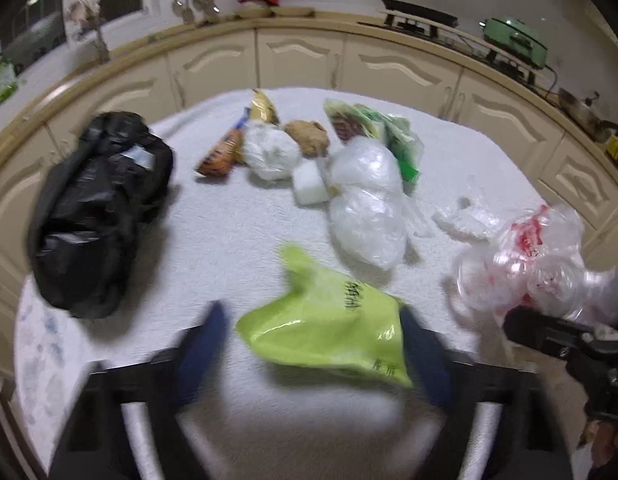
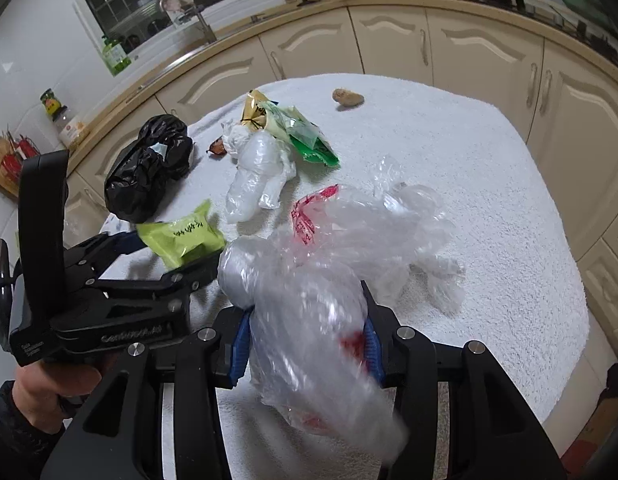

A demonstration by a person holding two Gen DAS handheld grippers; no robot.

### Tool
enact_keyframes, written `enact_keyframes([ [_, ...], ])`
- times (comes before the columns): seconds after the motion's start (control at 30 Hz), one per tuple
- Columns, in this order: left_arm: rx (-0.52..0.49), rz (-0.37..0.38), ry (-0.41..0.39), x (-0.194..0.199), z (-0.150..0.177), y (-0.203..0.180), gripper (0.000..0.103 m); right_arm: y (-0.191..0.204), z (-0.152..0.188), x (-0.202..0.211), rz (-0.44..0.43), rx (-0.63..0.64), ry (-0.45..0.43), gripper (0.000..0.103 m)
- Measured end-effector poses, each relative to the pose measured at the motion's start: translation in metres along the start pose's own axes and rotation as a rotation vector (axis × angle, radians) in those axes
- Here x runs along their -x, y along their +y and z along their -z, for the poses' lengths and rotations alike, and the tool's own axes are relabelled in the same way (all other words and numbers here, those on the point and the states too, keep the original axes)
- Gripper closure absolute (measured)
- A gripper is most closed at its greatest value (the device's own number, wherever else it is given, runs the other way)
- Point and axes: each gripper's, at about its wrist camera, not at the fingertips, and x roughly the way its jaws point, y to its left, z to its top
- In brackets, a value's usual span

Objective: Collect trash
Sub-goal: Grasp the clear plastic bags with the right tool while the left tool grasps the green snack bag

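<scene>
While the right gripper [image 2: 305, 344] clamps a clear bag [image 2: 309, 320] and the left gripper [image 1: 313, 344] brackets a green bag [image 1: 329, 332] unpinched, wrappers [image 1: 269, 148] ahead remain uncollected.

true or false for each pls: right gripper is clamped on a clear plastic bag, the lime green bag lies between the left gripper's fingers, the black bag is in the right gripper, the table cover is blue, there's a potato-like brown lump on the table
1. The right gripper is clamped on a clear plastic bag. True.
2. The lime green bag lies between the left gripper's fingers. True; whether the pads press it, the blur hides.
3. The black bag is in the right gripper. False: it sits on the table, apart from both grippers.
4. The table cover is blue. False: it is a white towel-like cloth.
5. A brown potato-like lump lies on the table. True, near the far edge.
</scene>
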Motion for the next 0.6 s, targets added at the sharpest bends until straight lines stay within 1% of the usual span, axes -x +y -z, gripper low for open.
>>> enact_keyframes([
  [0.03,0.003,-0.012,-0.015,-0.001,-0.001,0.001,0.054,-0.001,0.001,-0.001,-0.001,-0.003,0.002,0.057],
  [0.07,0.009,-0.008,-0.015,-0.002,-0.002,0.002,0.063,-0.002,0.003,-0.002,-0.005,-0.008,0.005,0.057],
  [0.13,0.024,0.012,-0.016,-0.003,-0.004,0.005,0.078,-0.002,0.005,-0.004,-0.013,-0.018,0.005,0.057],
  [0.17,0.041,0.025,-0.016,-0.003,-0.004,0.008,0.078,-0.002,0.006,-0.005,-0.011,-0.019,0.004,0.059],
  [0.2,0.053,0.033,-0.018,-0.002,-0.004,0.01,0.078,-0.002,0.006,-0.005,-0.011,-0.021,0.001,0.059],
  [0.27,0.056,0.028,-0.025,-0.002,-0.003,0.015,0.078,-0.003,0.008,-0.005,-0.015,-0.024,-0.005,0.059],
  [0.4,0.061,0.041,-0.05,0.003,0.002,0.023,0.078,-0.003,0.009,-0.003,-0.012,-0.026,-0.015,0.06],
  [0.53,0.058,0.05,-0.068,0.014,0.006,0.024,0.078,-0.003,0.01,0.002,-0.01,-0.031,-0.032,0.061],
  [0.6,0.049,0.044,-0.086,0.025,0.007,0.016,0.078,-0.002,0.01,0.004,-0.008,-0.029,-0.037,0.062],
])
